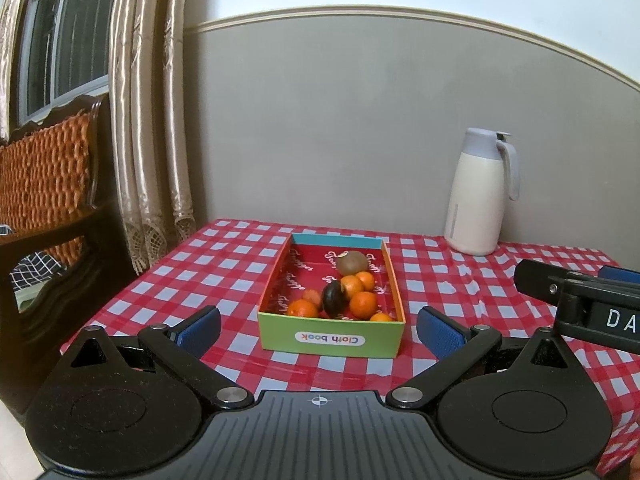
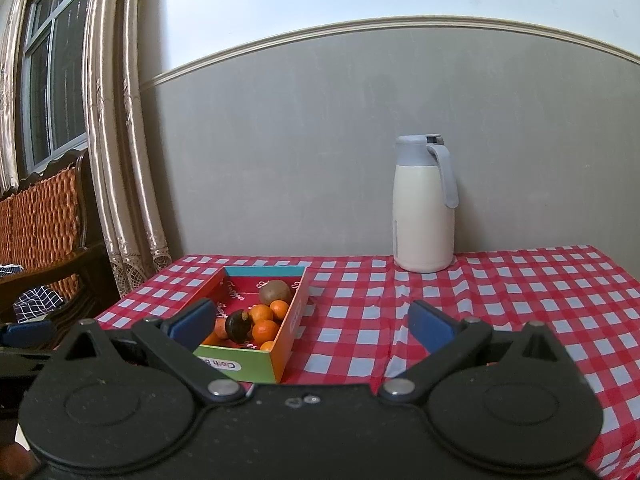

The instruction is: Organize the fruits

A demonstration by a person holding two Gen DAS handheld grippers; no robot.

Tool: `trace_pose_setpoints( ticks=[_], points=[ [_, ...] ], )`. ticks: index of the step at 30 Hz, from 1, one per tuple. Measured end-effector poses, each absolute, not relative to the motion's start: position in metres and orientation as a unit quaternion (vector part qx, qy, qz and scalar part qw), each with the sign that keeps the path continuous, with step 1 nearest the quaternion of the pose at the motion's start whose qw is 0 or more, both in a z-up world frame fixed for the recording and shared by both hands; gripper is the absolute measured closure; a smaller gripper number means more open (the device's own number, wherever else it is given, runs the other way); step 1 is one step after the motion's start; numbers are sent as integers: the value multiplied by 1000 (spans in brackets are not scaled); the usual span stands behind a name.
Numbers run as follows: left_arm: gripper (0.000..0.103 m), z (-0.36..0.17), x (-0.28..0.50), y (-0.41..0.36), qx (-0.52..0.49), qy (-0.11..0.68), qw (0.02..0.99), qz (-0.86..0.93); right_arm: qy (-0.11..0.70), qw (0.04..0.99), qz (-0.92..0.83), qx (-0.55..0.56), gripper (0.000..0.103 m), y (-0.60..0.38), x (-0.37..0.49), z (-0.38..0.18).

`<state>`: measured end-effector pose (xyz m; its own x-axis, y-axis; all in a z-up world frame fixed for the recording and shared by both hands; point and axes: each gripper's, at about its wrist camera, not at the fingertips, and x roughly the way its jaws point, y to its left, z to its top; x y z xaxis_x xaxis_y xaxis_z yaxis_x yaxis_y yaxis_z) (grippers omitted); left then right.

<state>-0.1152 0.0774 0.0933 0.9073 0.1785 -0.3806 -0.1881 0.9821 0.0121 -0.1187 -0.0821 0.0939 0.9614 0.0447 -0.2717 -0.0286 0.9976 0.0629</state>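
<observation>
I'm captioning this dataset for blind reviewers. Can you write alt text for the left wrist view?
An open cardboard box on a red checked tablecloth holds several oranges, a brown kiwi and a dark fruit. The left gripper hangs open and empty before the box. A white thermos jug stands by the grey wall, and the right gripper edges in from the right.

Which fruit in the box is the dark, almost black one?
The round dark fruit in the middle of the box. The small ones around it are orange, and the kiwi behind it is light brown.
</observation>
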Motion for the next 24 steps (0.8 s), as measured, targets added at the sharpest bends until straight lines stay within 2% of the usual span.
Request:
trace_pose_setpoints(
  ticks=[24],
  points=[
    [1,84,-98,78,-9,184,980,79,144,989,10,32,0,-82,-105,86]
  ],
)
